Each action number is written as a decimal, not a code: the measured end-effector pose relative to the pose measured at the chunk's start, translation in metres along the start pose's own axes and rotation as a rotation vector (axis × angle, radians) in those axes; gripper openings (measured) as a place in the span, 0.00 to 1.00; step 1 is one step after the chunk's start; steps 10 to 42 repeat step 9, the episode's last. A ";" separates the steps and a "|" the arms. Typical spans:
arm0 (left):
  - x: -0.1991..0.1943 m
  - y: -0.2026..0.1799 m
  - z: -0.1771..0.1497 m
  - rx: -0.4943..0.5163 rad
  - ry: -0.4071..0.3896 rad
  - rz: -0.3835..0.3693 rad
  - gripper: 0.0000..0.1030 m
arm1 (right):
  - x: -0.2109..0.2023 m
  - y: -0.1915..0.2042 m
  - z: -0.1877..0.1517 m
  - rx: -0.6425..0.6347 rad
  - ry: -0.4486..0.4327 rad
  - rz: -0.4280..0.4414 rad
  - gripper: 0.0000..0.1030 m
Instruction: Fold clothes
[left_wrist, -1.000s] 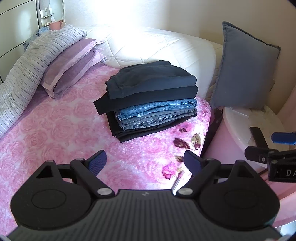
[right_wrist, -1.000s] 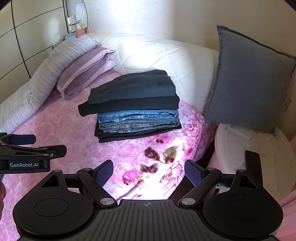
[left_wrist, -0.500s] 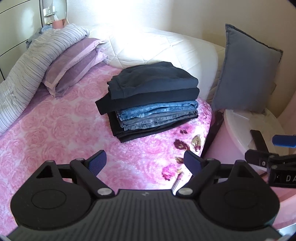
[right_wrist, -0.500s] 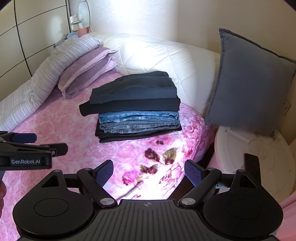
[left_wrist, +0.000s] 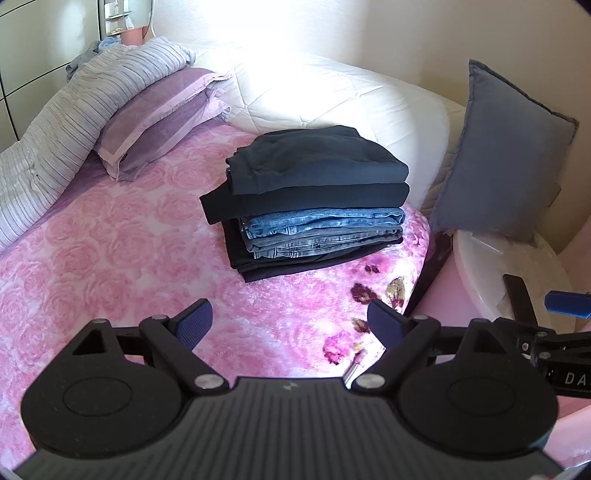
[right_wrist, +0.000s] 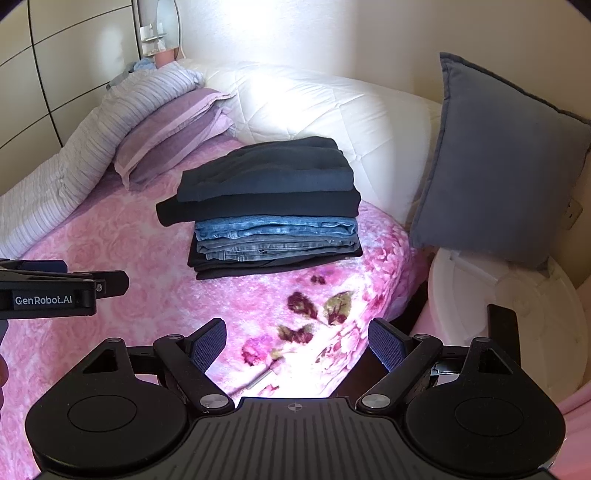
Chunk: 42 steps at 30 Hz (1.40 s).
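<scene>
Bedroom, pink rose-print bedspread (left_wrist: 110, 240) underfoot of both cameras, sunlight blowing out the white quilted headboard (left_wrist: 314, 92). Sitting toward the bed's far right corner, just short of that headboard: a neat stack of folded clothes (left_wrist: 314, 203), dark sweatshirt-like pieces on top, blue jeans in the middle, black at the bottom. Off the right edge, a blue-grey cushion (right_wrist: 498, 166) leaning over a white round lid (right_wrist: 509, 314). Lilac pillows (left_wrist: 159, 118) and a striped duvet (left_wrist: 55, 140) along the far left. Left gripper (left_wrist: 290, 319) spread wide, empty, low over the near edge. Right gripper (right_wrist: 297, 341) likewise parted, nothing between the pads. No unfolded garment anywhere in sight. Probably soft and floppy up top, denim stiffer and heavier; best taken at a folded edge or from under the bottom layer, or the pile slumps.
</scene>
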<state>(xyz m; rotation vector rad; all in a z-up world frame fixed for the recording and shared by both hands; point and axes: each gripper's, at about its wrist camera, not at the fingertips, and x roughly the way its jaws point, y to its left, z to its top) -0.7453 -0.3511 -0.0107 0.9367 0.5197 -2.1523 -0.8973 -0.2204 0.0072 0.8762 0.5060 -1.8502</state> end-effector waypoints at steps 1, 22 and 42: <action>0.000 0.000 0.000 -0.001 0.000 0.001 0.86 | 0.000 0.000 0.000 0.000 0.000 -0.001 0.84; 0.001 0.004 0.000 -0.020 -0.020 -0.019 0.94 | 0.001 0.000 0.002 -0.005 0.004 -0.006 0.84; 0.001 0.004 0.000 -0.020 -0.020 -0.019 0.94 | 0.001 0.000 0.002 -0.005 0.004 -0.006 0.84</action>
